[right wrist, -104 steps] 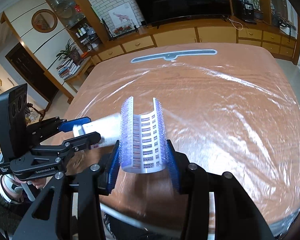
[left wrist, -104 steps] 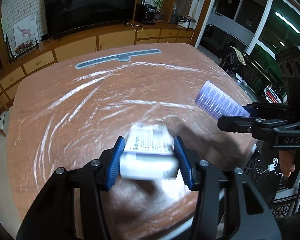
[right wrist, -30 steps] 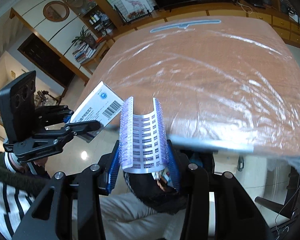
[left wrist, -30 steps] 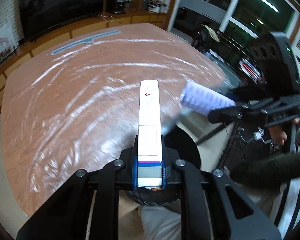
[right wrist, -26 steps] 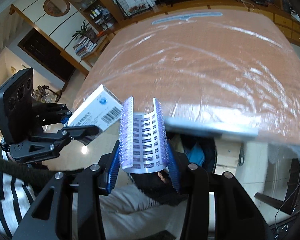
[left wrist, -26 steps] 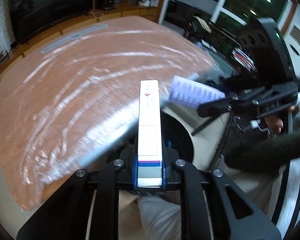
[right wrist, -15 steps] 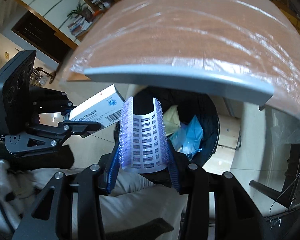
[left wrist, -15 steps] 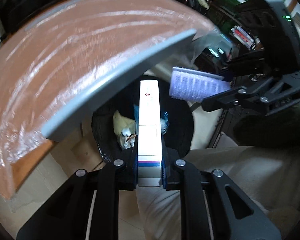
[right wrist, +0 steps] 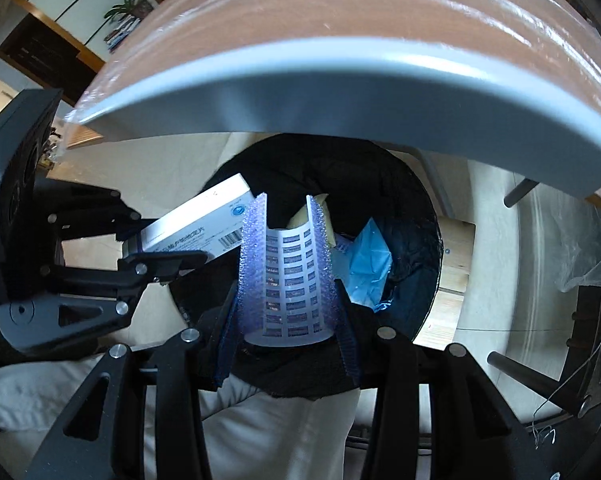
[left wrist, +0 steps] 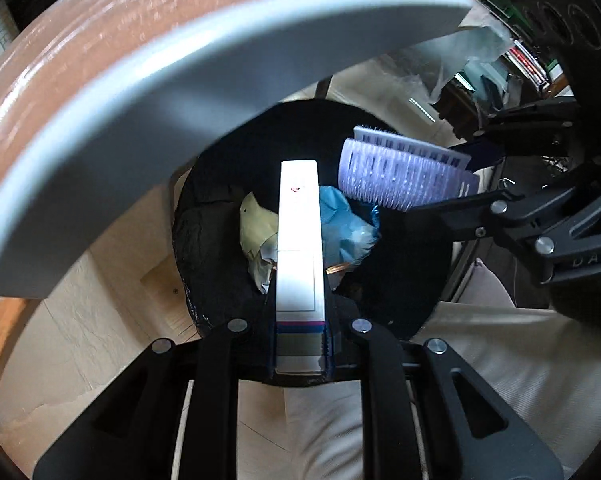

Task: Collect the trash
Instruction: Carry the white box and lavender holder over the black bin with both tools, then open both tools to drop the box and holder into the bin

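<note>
My left gripper point(left wrist: 300, 344) is shut on a long white carton point(left wrist: 299, 236), which points out over a black-lined trash bin point(left wrist: 220, 280) below the table edge. My right gripper point(right wrist: 286, 320) is shut on a curved purple bristled roller piece point(right wrist: 288, 276), held over the same bin point(right wrist: 412, 200). Each gripper shows in the other's view: the right one with the purple piece point(left wrist: 404, 178) on the right, the left one with the carton point(right wrist: 196, 224) on the left. Yellow and blue crumpled trash point(left wrist: 340, 228) lies in the bin.
The grey edge of the table point(left wrist: 180, 80) with its plastic-covered orange top arches over the bin in both views point(right wrist: 340, 92). The person's light trousers point(left wrist: 480, 380) fill the foreground. Metal legs point(right wrist: 516, 196) stand at the right.
Both grippers have come off the table top, dropped below its edge and moved in over the bin, still holding the carton and the purple piece.
</note>
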Demonstrator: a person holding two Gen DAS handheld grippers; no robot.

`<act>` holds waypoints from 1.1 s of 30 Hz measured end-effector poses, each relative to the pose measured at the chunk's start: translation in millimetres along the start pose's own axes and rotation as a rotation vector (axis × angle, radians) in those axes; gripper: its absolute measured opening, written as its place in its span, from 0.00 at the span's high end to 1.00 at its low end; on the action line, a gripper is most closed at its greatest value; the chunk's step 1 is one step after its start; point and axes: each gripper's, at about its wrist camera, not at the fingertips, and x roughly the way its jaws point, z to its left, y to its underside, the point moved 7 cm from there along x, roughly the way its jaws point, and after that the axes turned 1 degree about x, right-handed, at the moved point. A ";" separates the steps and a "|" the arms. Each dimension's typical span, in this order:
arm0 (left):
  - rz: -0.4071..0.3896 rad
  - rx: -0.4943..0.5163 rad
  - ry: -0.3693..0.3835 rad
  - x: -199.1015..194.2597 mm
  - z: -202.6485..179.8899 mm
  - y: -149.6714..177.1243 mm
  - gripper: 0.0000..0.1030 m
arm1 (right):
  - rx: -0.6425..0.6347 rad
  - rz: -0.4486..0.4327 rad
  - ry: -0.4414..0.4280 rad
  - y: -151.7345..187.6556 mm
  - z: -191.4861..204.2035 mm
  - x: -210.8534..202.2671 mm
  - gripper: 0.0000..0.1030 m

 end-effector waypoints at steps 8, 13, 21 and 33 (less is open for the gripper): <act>0.036 0.006 -0.047 23.7 6.5 4.8 0.82 | 0.030 0.019 0.021 0.5 -5.5 25.3 0.59; 0.052 0.010 -0.060 33.7 3.6 8.1 0.82 | 0.020 0.039 0.031 2.1 -7.3 35.9 0.59; -0.032 -0.026 -0.024 22.6 6.5 2.0 0.30 | 0.048 0.028 0.009 3.0 -10.1 32.2 0.31; -0.345 0.009 0.073 -158.9 30.5 -25.0 0.04 | -0.065 -0.178 -0.022 -16.7 -7.6 -119.1 0.10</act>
